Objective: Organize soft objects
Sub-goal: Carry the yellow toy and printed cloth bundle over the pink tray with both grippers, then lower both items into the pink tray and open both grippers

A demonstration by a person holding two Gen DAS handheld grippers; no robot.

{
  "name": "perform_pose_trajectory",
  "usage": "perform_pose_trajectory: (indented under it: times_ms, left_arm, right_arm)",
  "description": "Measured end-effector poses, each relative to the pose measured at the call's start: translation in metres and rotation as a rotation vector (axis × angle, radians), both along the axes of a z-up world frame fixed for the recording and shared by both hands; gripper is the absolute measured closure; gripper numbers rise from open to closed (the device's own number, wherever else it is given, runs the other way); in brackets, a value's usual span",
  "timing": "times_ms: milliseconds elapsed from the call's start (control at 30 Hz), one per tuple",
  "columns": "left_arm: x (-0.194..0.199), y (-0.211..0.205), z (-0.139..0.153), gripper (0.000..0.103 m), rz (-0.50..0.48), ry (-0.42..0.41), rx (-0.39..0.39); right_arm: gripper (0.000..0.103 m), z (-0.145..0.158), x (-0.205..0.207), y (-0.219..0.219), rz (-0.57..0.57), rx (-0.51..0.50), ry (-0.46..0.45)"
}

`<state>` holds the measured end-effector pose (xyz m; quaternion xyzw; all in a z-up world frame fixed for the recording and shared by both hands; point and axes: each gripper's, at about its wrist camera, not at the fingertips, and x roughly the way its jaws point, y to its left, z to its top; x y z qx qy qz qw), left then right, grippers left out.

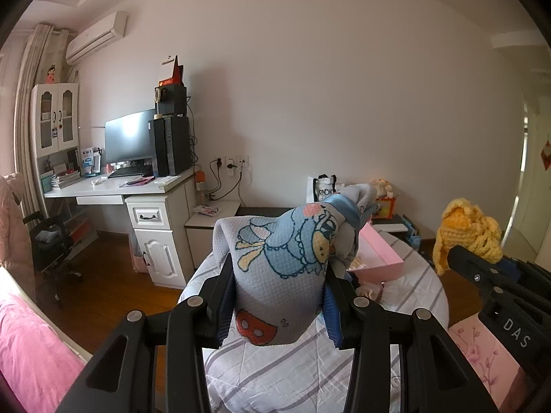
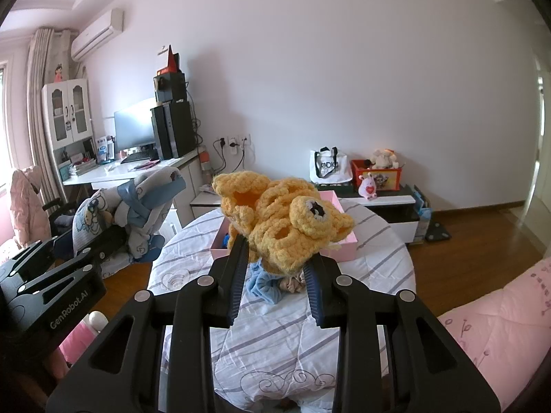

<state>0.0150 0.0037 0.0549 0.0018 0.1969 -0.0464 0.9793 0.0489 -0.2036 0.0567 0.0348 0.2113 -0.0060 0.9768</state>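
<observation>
A: What is hidden?
B: The pink box (image 2: 339, 246) is largely covered by the yellow crocheted toy (image 2: 286, 220); its contents cannot be made out.
A: And the grippers?
B: The toy is clamped by the right gripper (image 2: 277, 268), the printed grey cloth (image 1: 282, 251) by the left gripper (image 1: 279, 296), both raised above the striped quilt (image 2: 275, 337), with open floor seen on either side.

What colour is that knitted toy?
Yellow-orange, the knitted toy has a dark eye; clearest in the right wrist view.

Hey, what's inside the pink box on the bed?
The pink box shows a bit of blue at its left end; the yellow crochet toy held by the right tool hides the rest.
</observation>
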Motion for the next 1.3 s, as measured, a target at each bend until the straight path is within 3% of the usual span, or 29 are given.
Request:
perform_pose_trajectory:
  times_ms: [700,933,1300]
  left_arm:
    - [0.038,-0.005,-0.005,0.063,-0.011,0.056,0.012]
    - [0.079,-0.011,-0.01,0.063,-0.016,0.109,0.028]
    - [0.185,-0.041,-0.021,0.063,-0.037,0.212,0.069]
  right_arm:
    - [0.074,-0.014,0.033,-0.004,-0.003,0.007,0.056]
    - [0.074,-0.029,0.067,-0.011,0.003,0.027,0.104]
    - [0.074,-0.063,0.144,-0.025,0.006,0.048,0.197]
